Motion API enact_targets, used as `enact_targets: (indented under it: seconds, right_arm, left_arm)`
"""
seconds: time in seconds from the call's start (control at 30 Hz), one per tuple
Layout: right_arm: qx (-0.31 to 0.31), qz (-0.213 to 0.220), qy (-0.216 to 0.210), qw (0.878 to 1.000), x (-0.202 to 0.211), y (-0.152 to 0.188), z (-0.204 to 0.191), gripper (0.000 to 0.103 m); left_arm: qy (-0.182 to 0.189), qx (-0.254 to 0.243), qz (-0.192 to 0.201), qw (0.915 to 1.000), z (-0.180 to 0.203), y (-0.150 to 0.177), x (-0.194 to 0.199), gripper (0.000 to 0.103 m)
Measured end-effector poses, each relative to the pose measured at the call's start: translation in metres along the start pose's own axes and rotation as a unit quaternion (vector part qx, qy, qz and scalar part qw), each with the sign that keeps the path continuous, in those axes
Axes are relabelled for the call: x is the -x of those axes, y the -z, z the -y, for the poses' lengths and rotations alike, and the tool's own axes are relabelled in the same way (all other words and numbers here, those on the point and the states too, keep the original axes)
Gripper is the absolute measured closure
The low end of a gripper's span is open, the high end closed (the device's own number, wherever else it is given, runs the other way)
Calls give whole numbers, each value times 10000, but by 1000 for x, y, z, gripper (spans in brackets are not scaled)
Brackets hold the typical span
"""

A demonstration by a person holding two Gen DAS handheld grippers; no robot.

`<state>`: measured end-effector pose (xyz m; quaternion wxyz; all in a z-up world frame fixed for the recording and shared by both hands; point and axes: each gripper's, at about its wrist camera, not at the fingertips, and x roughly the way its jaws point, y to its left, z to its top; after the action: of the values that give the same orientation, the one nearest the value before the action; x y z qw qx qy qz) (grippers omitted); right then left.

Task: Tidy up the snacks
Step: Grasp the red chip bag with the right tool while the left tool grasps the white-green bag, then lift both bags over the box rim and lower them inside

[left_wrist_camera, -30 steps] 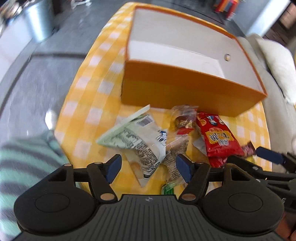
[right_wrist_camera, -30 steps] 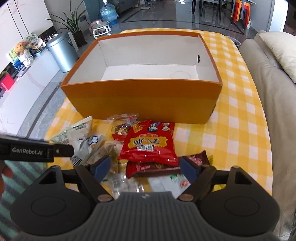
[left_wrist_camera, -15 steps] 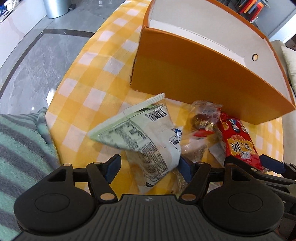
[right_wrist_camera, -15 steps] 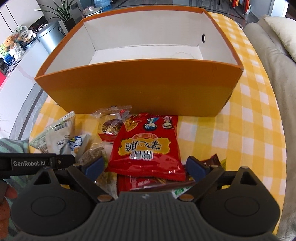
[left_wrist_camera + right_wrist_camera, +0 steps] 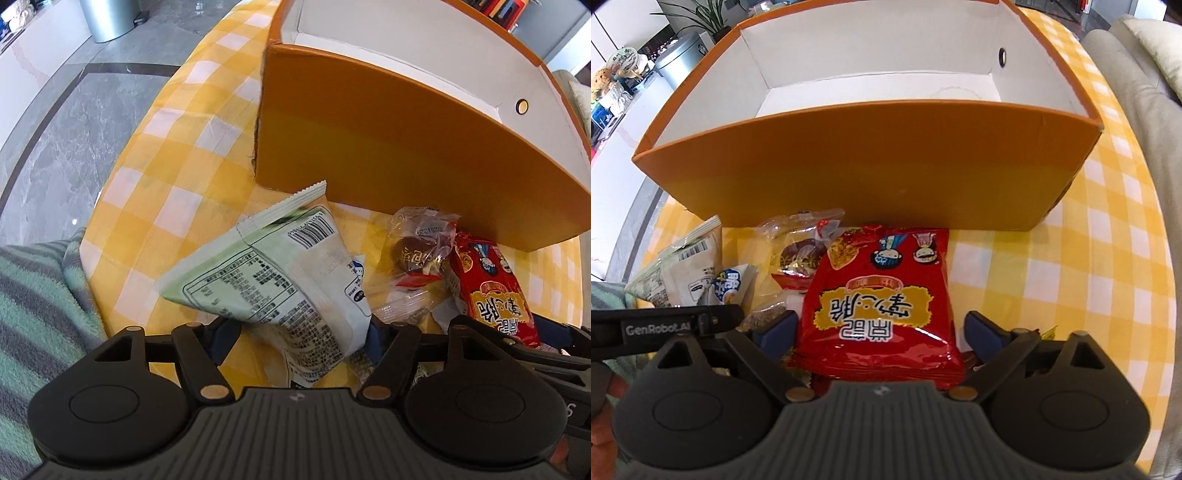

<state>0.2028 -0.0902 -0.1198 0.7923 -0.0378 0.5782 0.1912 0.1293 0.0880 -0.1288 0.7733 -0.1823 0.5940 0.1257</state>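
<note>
Orange cardboard box [image 5: 871, 177] is seen empty on the checked desk [image 5: 1108, 266]; nothing has been sorted yet. In front of it the snacks lie heaped. The red packet [image 5: 882, 310] is straddled by the right gripper [image 5: 877, 334], the pale green packet [image 5: 273, 280] by the left gripper [image 5: 295, 334]; both jaws are closing, neither yet pressing.
</note>
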Motion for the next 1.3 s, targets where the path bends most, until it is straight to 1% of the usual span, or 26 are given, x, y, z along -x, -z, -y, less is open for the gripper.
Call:
enact_targets:
  seconds: [0.07,0.13,0.27,0.4,0.63,0.9,1.13,1.3]
  right_arm:
    - [-41,-11,-88,10000,-1,0,1,19]
    - [5,29,-84,10000,0,2,1,21]
    - [31,92,-143,9999,4,5,3,24]
    - [34,141,-222,9996,10,6,6,28]
    - [-15,278,-382,9989,25,8,16,30]
    - [10,527,-502,9974,53,12,11,32]
    - [69,881,-566,9945,88,17,5,33]
    - [100,1190,-612,9910,119,19,2,33]
  left_arm:
    - [-15,-80,33,10000,3,0,0,31]
    - [3,-175,73,9998,5,1,1,38]
    - [72,-282,147,9995,8,4,6,46]
    - [161,-354,276,9989,11,8,15,61]
    - [313,-496,551,9968,8,13,36,63]
    - [386,-798,911,9919,11,21,68,63]
    - [616,-1017,1178,9859,14,23,104,63]
    - [758,-1240,1365,9799,20,19,124,63]
